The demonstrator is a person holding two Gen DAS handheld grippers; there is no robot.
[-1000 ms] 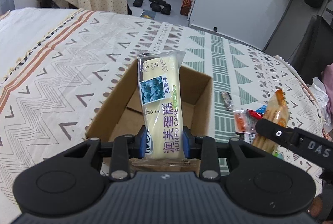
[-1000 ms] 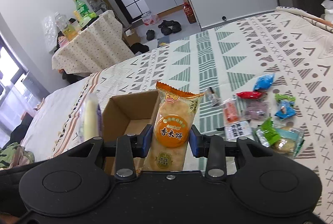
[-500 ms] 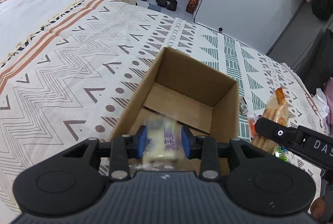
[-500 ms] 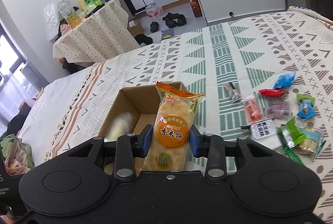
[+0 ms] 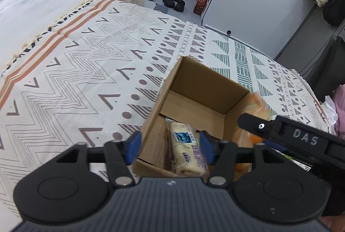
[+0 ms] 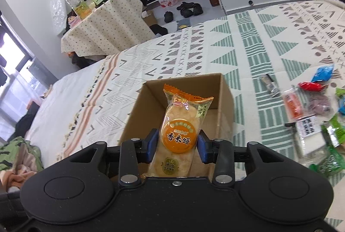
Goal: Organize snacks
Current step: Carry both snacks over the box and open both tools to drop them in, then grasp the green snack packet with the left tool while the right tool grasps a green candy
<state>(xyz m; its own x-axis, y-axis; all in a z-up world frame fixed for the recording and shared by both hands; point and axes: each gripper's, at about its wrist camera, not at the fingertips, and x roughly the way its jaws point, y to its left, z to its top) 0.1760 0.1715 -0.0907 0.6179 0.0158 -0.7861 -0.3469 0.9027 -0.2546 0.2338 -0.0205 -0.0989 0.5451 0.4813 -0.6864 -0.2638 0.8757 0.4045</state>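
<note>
Hovering over the cardboard box (image 5: 207,89), the left gripper (image 5: 170,146) has its jaws spread wide and grips nothing, the cake packet (image 5: 187,152) lying flat on the box floor below. The right gripper (image 6: 178,144) pinches the rice cracker packet (image 6: 180,132) upright above the opening, seemingly lined up for the drop. Loose snacks (image 6: 310,107) wait on the blanket (image 6: 237,42) just beside.

The box (image 5: 200,89) is plain brown cardboard, matt and smooth; the cake (image 5: 189,152) and the rice cracker (image 6: 180,130) sit in glossy clear plastic wrappers; the bedspread (image 5: 75,72) is woven printed cloth, matt; both grippers are matt black plastic with blue pads (image 6: 152,145).
</note>
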